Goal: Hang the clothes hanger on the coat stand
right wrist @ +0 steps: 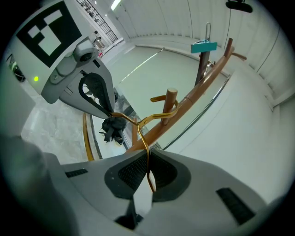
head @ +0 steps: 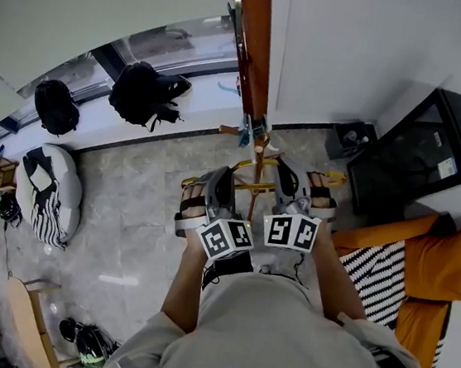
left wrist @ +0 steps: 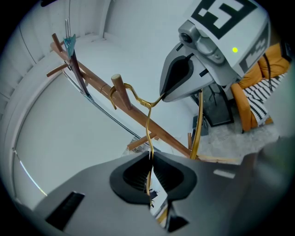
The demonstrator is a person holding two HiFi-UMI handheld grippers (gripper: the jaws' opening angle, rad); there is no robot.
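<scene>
The wooden coat stand (head: 252, 52) rises at 12 o'clock from the two grippers in the head view, a stiff pole with short side pegs. The left gripper (head: 217, 187) and the right gripper (head: 290, 186) sit side by side just below it. Each has its jaws nearly closed and pinches the thin gold wire of the hanger (left wrist: 148, 131), the left at about 9 o'clock of the neck and the right at 3 o'clock. The hanger looks light, rigid enough to keep its shape, and smooth. So narrow a wire could twist or slide between the pads, which makes a two-sided hold on the shoulders near the neck a sensible one. Its hook (left wrist: 131, 93), at 11 o'clock from the left jaws, curls around a peg (left wrist: 118, 87). Whether the peg already bears the weight I cannot tell.
</scene>
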